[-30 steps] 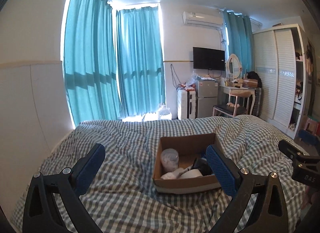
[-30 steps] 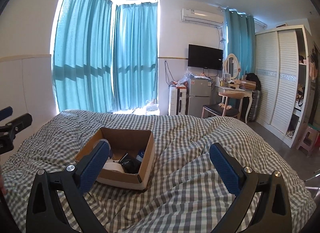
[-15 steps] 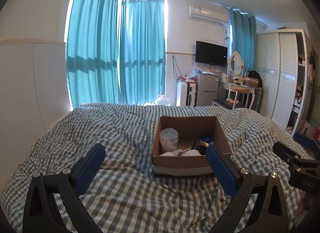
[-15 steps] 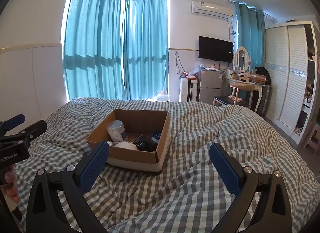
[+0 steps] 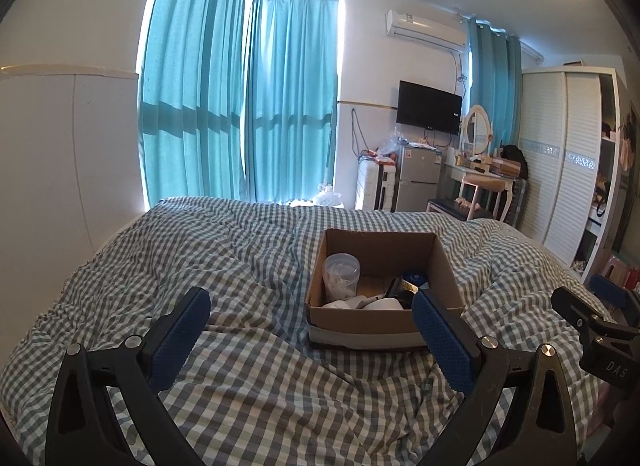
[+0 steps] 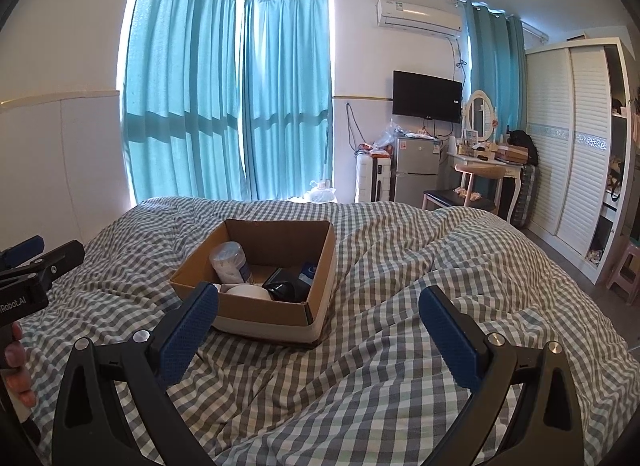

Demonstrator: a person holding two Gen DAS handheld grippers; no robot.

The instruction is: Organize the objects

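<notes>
An open cardboard box (image 5: 352, 324) (image 6: 264, 316) sits on the checked bedspread. Inside it stand a clear plastic jar (image 5: 341, 277) (image 6: 231, 262), a white roll (image 6: 246, 290), a black object (image 5: 402, 289) (image 6: 283, 289) and a blue-lidded item (image 5: 416, 277) (image 6: 309, 270). My left gripper (image 5: 311, 320) is open and empty, above the bed in front of the box. My right gripper (image 6: 318, 316) is open and empty, to the right of the box. Each gripper shows at the edge of the other's view.
The checked bedspread (image 5: 224, 266) (image 6: 420, 266) is wrinkled and covers the whole bed. Teal curtains (image 5: 240, 105), a small fridge (image 5: 418, 177), a wall TV (image 5: 430, 113), a dressing table (image 5: 484, 177) and a white wardrobe (image 5: 568, 153) line the far side.
Both cameras have risen and tilted down, so the box sits lower and its contents show more fully. Both grippers stay open.
</notes>
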